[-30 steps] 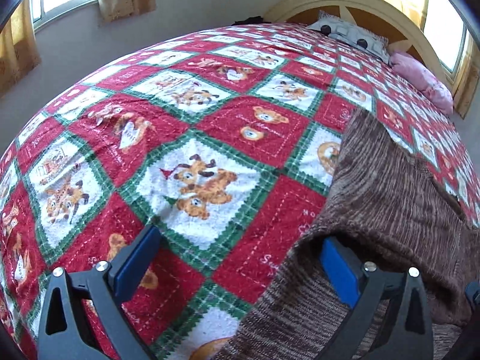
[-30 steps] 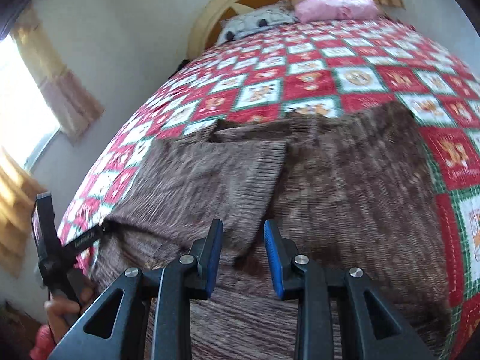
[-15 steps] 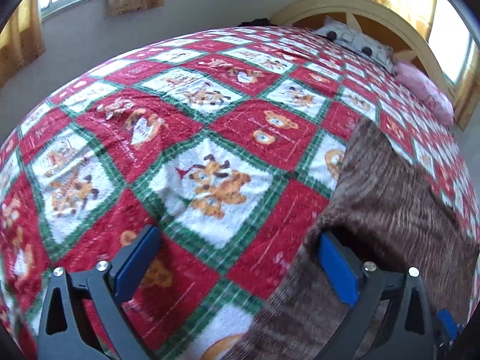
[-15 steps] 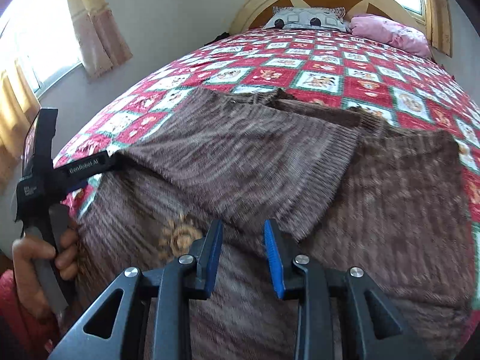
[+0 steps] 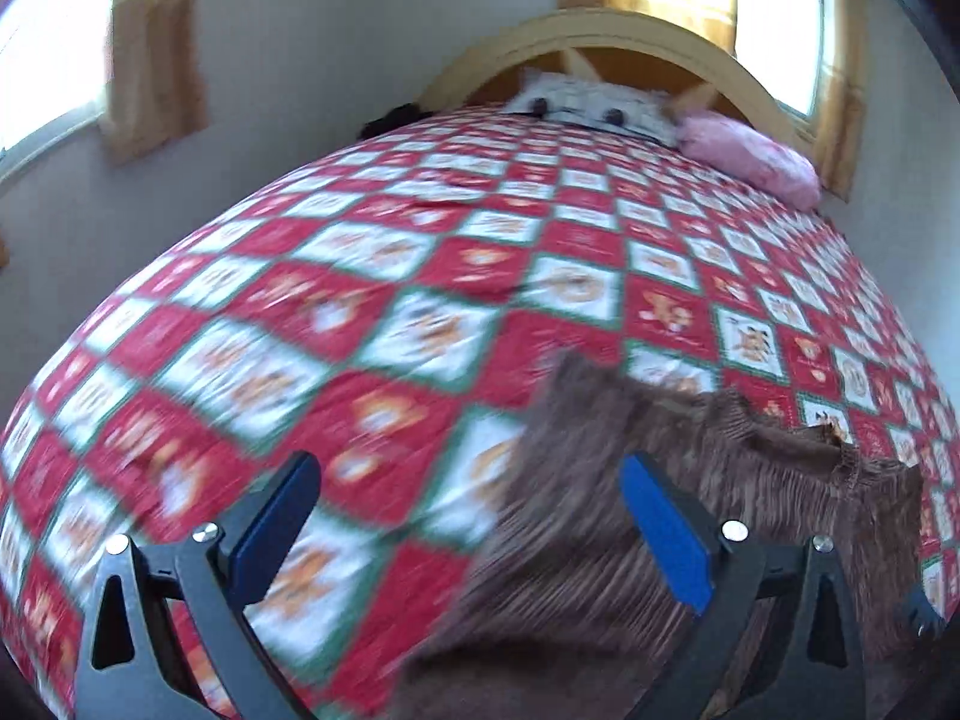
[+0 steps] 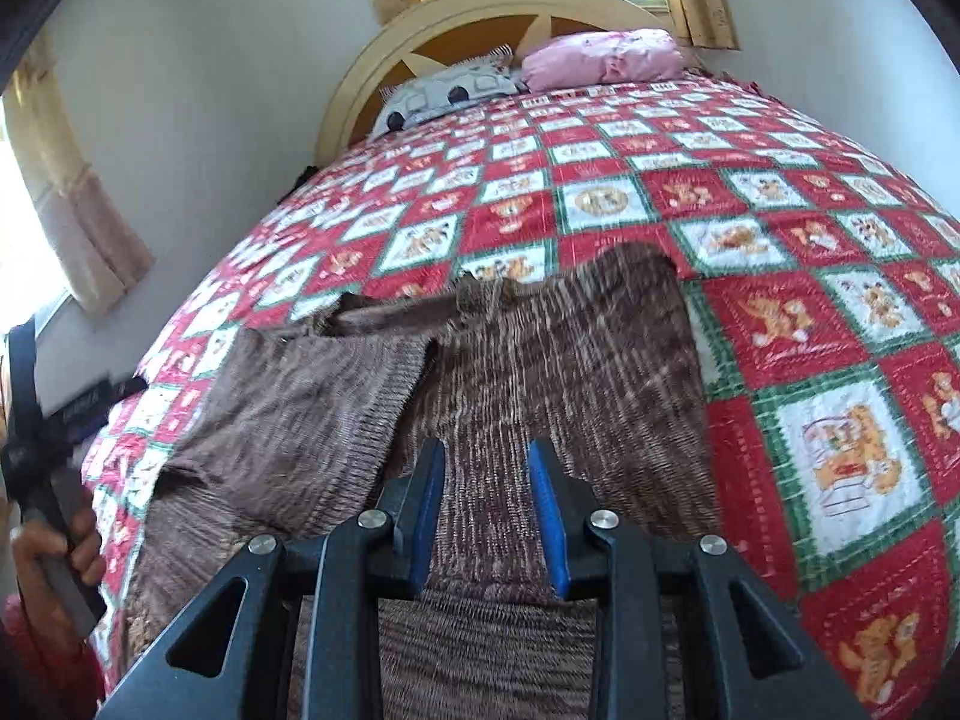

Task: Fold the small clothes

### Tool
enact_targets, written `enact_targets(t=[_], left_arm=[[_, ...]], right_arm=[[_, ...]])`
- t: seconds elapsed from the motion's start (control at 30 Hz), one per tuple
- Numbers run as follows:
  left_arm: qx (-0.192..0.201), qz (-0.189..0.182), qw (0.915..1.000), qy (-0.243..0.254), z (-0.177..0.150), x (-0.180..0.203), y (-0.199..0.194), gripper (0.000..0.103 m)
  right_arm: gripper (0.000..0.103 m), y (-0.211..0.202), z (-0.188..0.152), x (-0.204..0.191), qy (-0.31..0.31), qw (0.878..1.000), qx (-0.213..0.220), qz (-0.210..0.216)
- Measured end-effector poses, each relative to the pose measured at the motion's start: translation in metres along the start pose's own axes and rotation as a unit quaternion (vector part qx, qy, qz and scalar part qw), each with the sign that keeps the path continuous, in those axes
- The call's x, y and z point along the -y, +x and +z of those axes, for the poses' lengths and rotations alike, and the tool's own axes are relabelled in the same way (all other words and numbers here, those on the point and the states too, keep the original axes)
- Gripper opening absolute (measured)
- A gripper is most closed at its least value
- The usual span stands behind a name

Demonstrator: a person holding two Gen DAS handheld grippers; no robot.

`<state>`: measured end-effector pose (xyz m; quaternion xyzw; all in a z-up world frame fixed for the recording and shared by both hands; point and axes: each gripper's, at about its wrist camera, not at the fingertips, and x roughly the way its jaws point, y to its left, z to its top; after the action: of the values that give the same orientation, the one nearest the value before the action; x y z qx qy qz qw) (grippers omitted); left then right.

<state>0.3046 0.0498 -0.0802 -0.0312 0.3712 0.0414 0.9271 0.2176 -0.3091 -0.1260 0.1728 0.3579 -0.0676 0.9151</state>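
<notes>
A brown ribbed knit sweater (image 6: 540, 360) is laid on the near part of the red-and-white checked quilt (image 6: 780, 312). The left gripper (image 5: 468, 528) is spread wide, empty. The right gripper (image 6: 487, 504) is held narrow above the knit, nothing visibly pinched.

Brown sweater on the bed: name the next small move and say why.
Probably bring the right gripper to the sweater's right side and fold that edge inward. The left sleeve already lies folded across the body, while the right side is still spread flat on the quilt. The left gripper is open and holds nothing.
</notes>
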Motion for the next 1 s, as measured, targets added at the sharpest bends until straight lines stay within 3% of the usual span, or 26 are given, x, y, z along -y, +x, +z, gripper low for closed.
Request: enact_targets(t=[0.17,0.2,0.27,0.33,0.37,0.5,0.6,0.77,0.83,0.9,1.0], left_arm=[[-0.068,0.067,0.9952,-0.022,0.006,0.022,0.079,0.101],[-0.066,0.094,0.9932,-0.021,0.006,0.020,0.095,0.103],[-0.081,0.081,0.9906,-0.075,0.010,-0.002,0.105,0.103],[-0.078,0.138,0.9767,-0.144,0.009,-0.029,0.106,0.101],[-0.085,0.139,0.9723,-0.168,0.008,-0.038,0.108,0.101],[-0.082,0.170,0.9734,-0.129,0.011,-0.025,0.111,0.101],[-0.082,0.169,0.9731,-0.133,0.010,-0.027,0.112,0.101],[-0.083,0.168,0.9728,-0.136,0.011,-0.028,0.108,0.102],[-0.083,0.166,0.9727,-0.139,0.011,-0.029,0.109,0.102],[-0.083,0.166,0.9725,-0.140,0.011,-0.029,0.108,0.103],[-0.083,0.167,0.9725,-0.139,0.010,-0.029,0.108,0.103]], right_arm=[[0.030,0.018,-0.014,-0.010,-0.009,1.000,-0.016,0.003],[0.030,0.017,-0.014,-0.010,-0.011,1.000,-0.015,0.006],[0.030,0.017,-0.014,-0.009,-0.011,1.000,-0.015,0.014],[0.030,0.018,-0.015,-0.005,-0.003,1.000,-0.015,0.020],[0.030,0.017,-0.014,-0.003,0.001,1.000,-0.014,0.023],[0.030,0.010,-0.001,0.007,0.016,1.000,0.007,0.025],[0.030,0.007,0.028,0.022,0.037,0.999,0.040,0.006],[0.030,0.059,0.061,0.050,0.075,0.997,-0.023,0.003],[0.016,0.072,0.059,0.071,0.102,0.994,-0.017,-0.023],[0.002,0.069,0.054,0.089,0.150,0.988,-0.001,-0.017],[0.000,0.063,0.048,0.098,0.180,0.983,0.022,-0.036]])
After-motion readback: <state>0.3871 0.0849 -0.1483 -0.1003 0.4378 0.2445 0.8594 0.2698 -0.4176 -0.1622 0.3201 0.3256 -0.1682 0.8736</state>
